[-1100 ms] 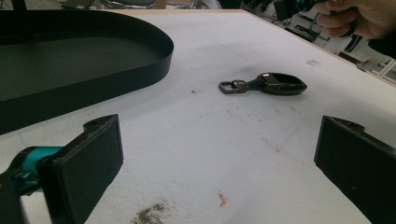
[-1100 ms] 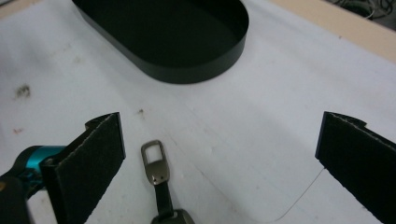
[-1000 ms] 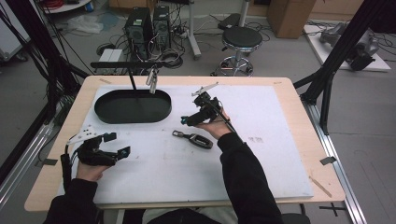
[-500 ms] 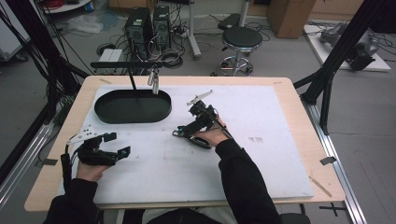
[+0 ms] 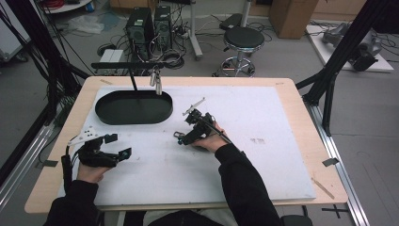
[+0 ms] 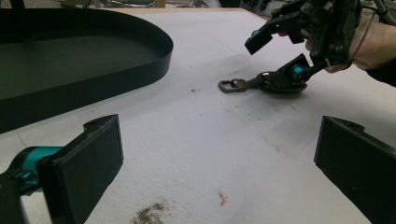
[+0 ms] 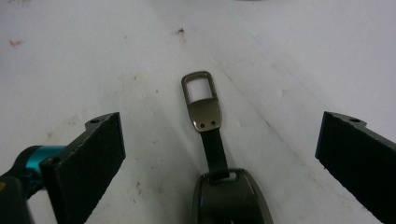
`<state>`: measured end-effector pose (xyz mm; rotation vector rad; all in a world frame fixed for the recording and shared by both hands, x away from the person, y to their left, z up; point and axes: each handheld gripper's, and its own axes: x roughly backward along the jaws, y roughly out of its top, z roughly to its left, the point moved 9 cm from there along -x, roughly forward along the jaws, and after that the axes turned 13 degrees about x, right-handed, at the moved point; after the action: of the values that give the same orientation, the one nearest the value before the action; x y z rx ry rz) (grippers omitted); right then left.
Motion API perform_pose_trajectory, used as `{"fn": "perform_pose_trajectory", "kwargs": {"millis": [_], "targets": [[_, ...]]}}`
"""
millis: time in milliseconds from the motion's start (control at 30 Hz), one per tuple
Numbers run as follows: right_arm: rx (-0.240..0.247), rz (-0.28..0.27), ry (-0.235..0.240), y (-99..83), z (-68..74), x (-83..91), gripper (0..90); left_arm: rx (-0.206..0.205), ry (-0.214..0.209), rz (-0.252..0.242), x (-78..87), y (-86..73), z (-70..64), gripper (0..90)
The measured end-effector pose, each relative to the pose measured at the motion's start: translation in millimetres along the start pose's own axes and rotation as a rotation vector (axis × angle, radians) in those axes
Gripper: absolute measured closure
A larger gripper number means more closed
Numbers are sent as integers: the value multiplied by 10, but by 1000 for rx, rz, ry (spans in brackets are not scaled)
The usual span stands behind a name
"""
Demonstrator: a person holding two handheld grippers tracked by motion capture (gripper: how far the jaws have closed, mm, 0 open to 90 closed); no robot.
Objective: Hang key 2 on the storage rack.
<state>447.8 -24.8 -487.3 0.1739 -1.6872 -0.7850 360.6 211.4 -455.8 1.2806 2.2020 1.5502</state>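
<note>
Left gripper (image 5: 117,146) resting on bench (image 5: 263,155) near front-left, fingers spread, holding nothing, right gripper (image 7: 219,154) fingers spread either side of key fob (image 7: 231,198), fob flat mid-bench, strap and metal loop (image 7: 198,88) pointing ahead, black oval tray (image 5: 134,107) beyond

You have a glossy dark grey car key fob (image 7: 232,198) with a black strap and gunmetal clasp before you. It lies on a white table cover (image 5: 263,127) flecked with brown and reddish marks. Your black right gripper (image 5: 188,134) has teal fittings, and the oval metal tray (image 5: 133,107) is matte black.
</note>
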Motion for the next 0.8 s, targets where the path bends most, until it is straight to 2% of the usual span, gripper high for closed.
{"fn": "perform_pose_trajectory", "kwargs": {"millis": [133,333,433,467,533,567,667,800], "targets": [[2,40,7,-59,15,-29,8,0,1,-2,-1,1,-1,17],[11,71,15,-106,20,-54,15,-1,1,0,0,1,1,17],[14,85,21,-126,25,-53,56,-1,0,1,-1,-1,1,17],[15,89,18,-131,20,-50,76,-1,1,1,-1,-1,0,17],[20,96,25,-140,14,-42,201,-4,0,0,-4,-1,-1,17],[20,97,40,-143,20,-41,219,-2,0,-1,-3,-1,-2,17],[24,107,28,-154,2,-62,310,-2,0,0,-3,-1,0,17],[38,100,35,-143,13,-99,379,-7,-1,4,-5,-3,1,17]]}}
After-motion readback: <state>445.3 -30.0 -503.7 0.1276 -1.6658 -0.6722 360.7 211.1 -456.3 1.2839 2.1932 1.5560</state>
